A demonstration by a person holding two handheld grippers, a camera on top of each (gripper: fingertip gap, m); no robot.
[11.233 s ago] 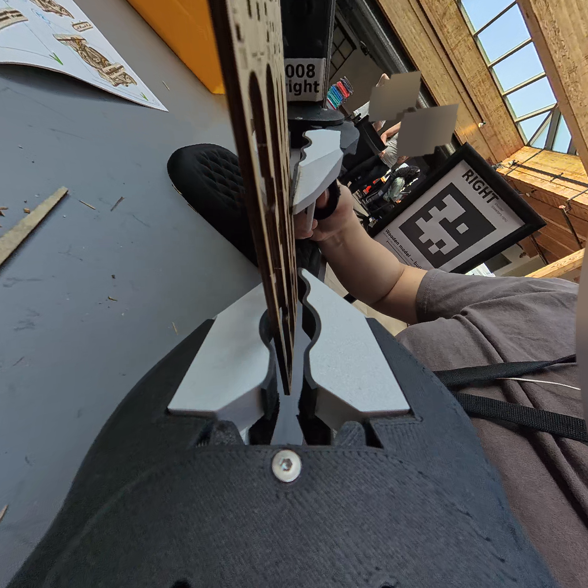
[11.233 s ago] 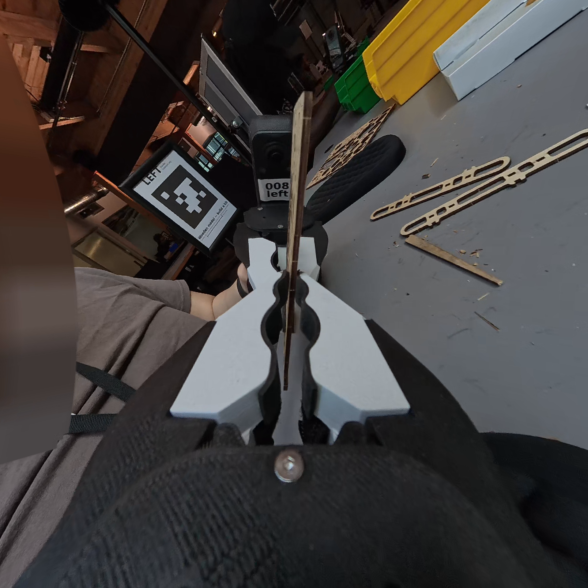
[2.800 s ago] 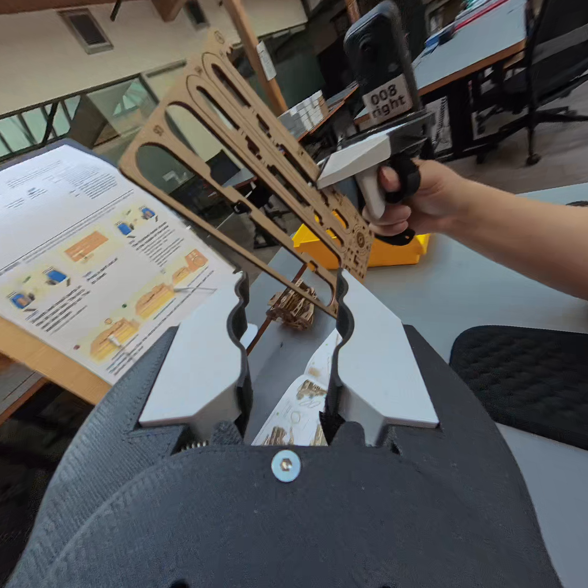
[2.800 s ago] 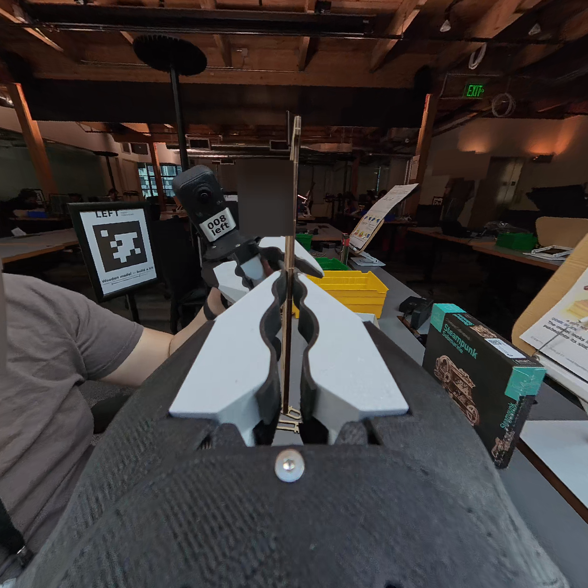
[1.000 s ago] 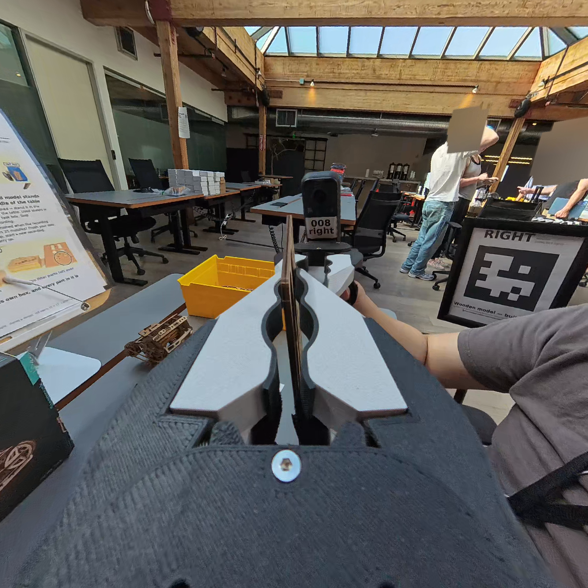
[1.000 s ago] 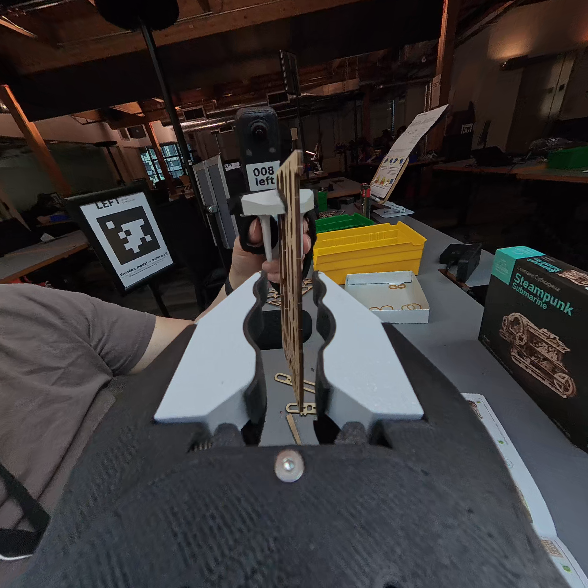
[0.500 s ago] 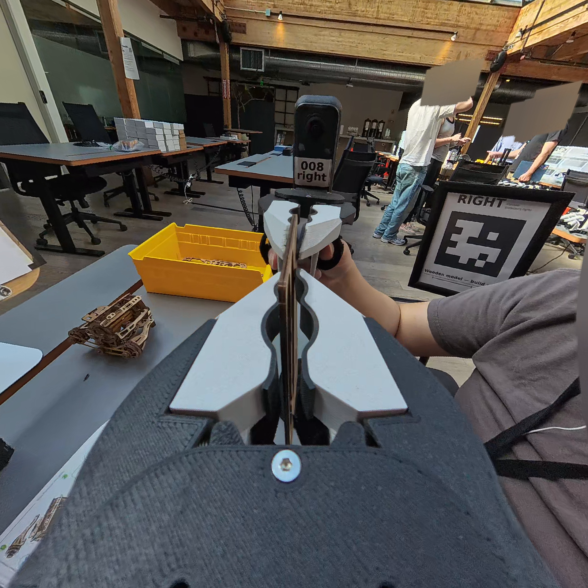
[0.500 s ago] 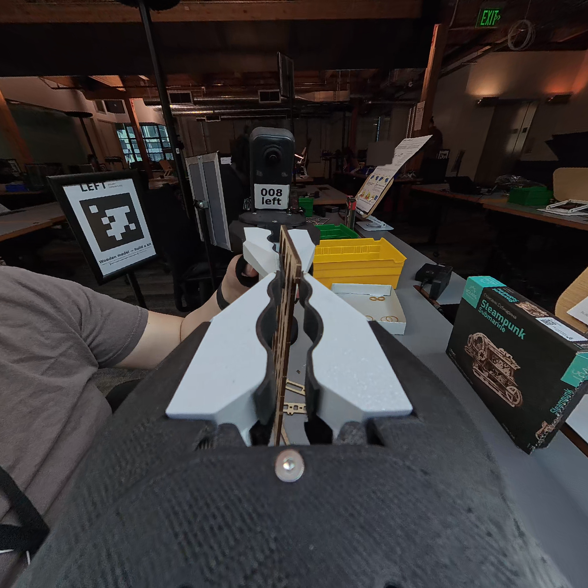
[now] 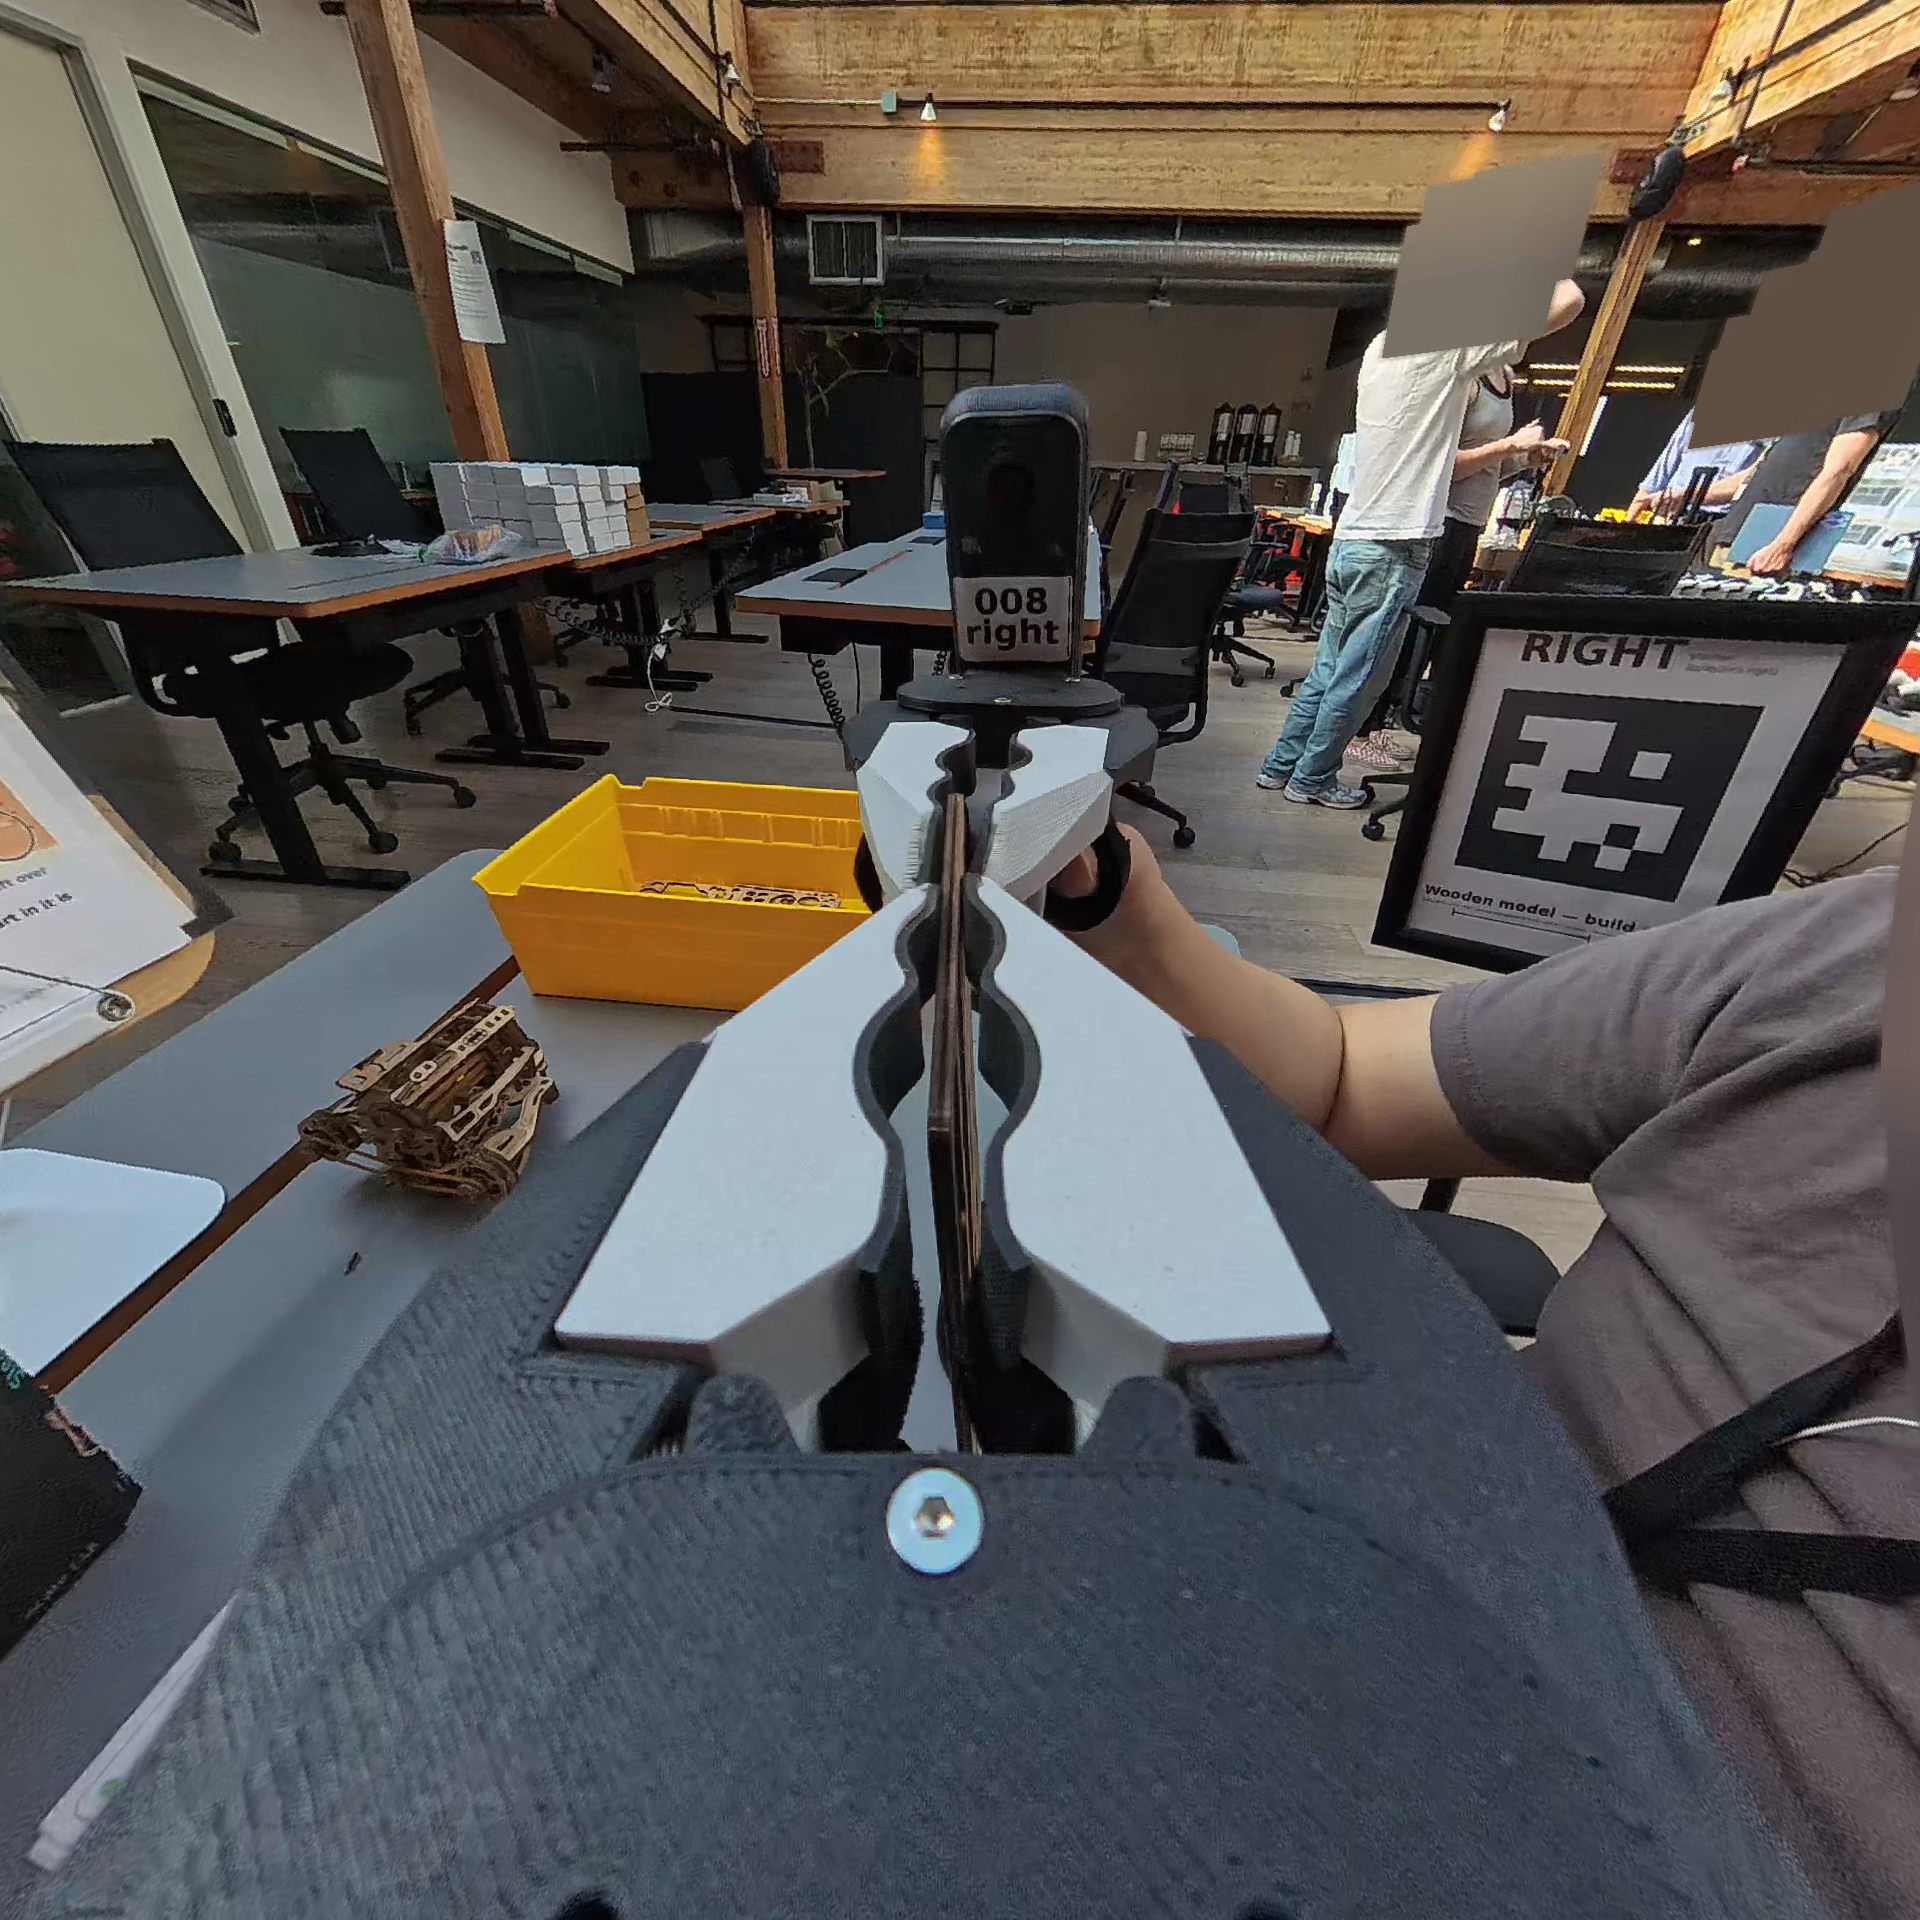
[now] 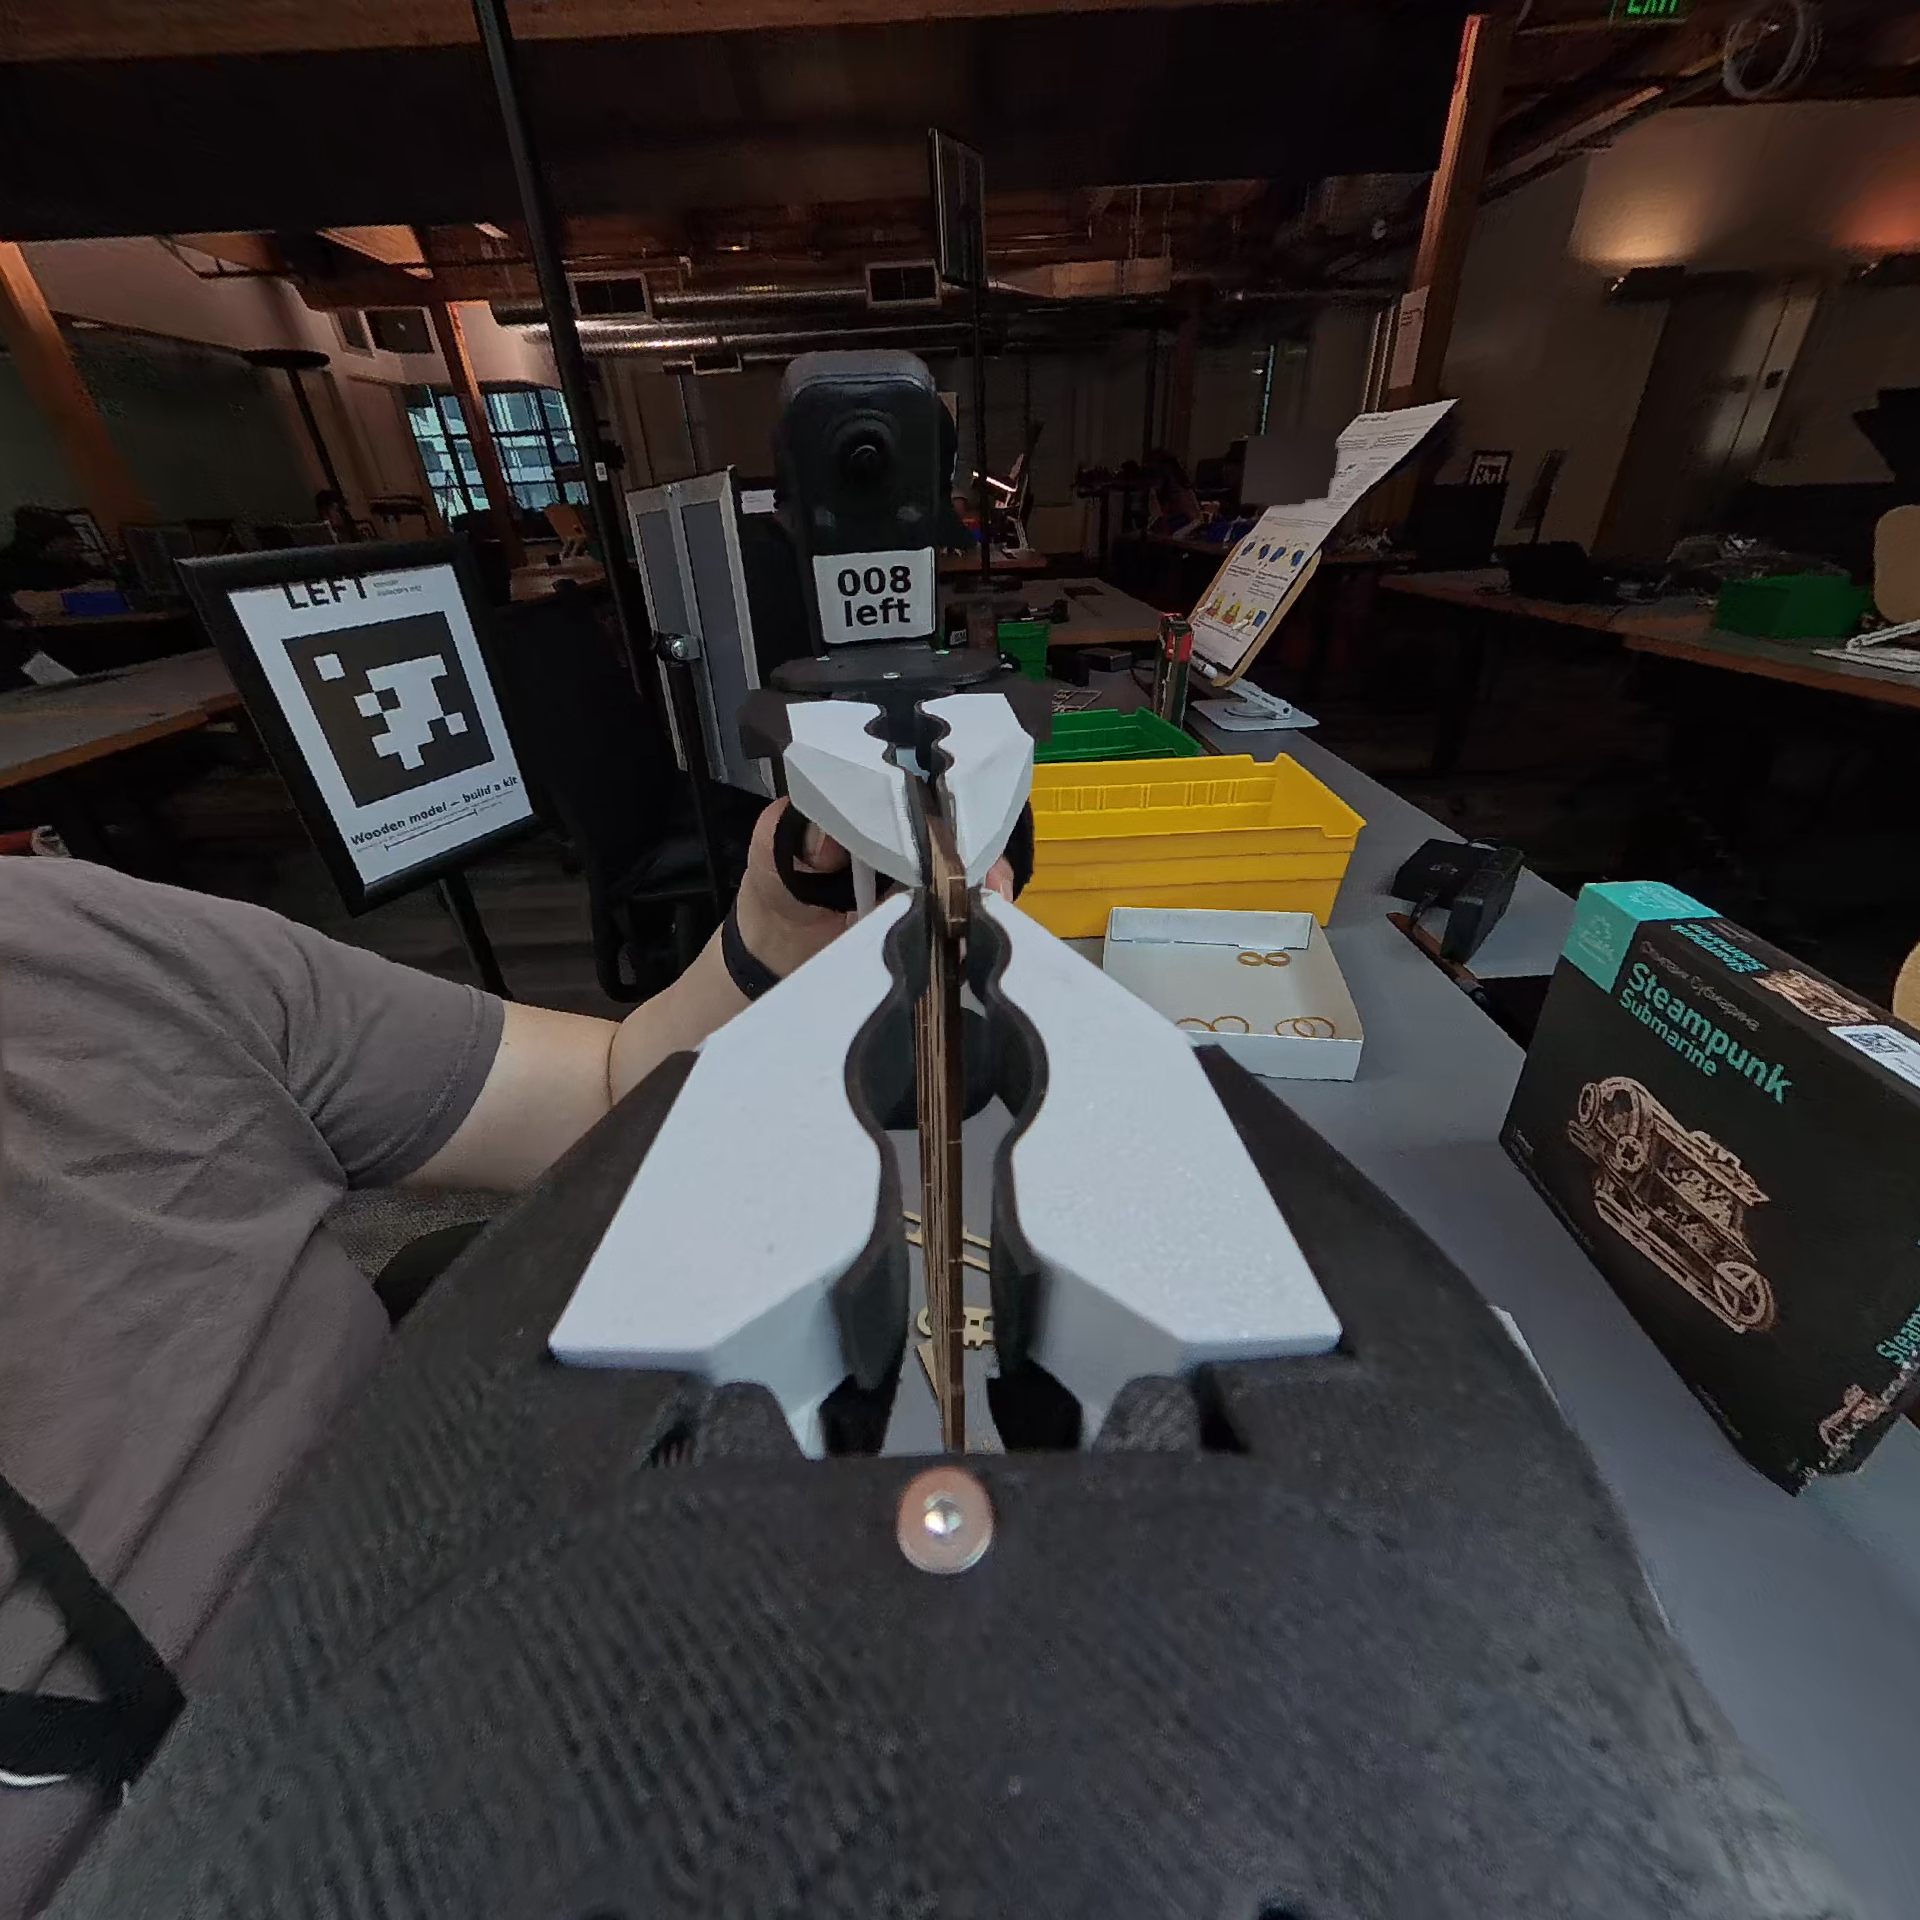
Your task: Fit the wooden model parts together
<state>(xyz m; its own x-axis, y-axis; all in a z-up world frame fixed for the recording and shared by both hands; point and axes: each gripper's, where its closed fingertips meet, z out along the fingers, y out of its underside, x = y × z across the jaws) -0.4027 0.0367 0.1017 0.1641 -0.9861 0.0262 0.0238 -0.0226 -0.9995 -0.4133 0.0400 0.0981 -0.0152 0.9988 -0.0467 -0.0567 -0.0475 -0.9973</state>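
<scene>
A thin laser-cut wooden sheet (image 9: 951, 1049) is held upright and edge-on in the air between both grippers. My left gripper (image 9: 948, 899) is shut on one end of it. My right gripper (image 10: 940, 906) is shut on the other end of the sheet (image 10: 938, 1101). The two grippers face each other, tips almost touching: the right one shows in the left wrist view (image 9: 982, 821), the left one in the right wrist view (image 10: 920, 805). A few loose wooden pieces (image 10: 961, 1328) lie on the grey table below.
An assembled wooden model (image 9: 436, 1122) and a yellow bin (image 9: 665, 904) are on the table to my left. A black product box (image 10: 1704, 1143), a white tray (image 10: 1226, 1049) with rings and more bins (image 10: 1184, 842) stand to the right. A person's torso (image 9: 1714, 1143) is close. The tips of both grippers are at nearly the same place.
The right gripper, open around the sheet a second ago, has shut on it. Both grippers have levelled out, and the sheet now sits edge-on between them.
</scene>
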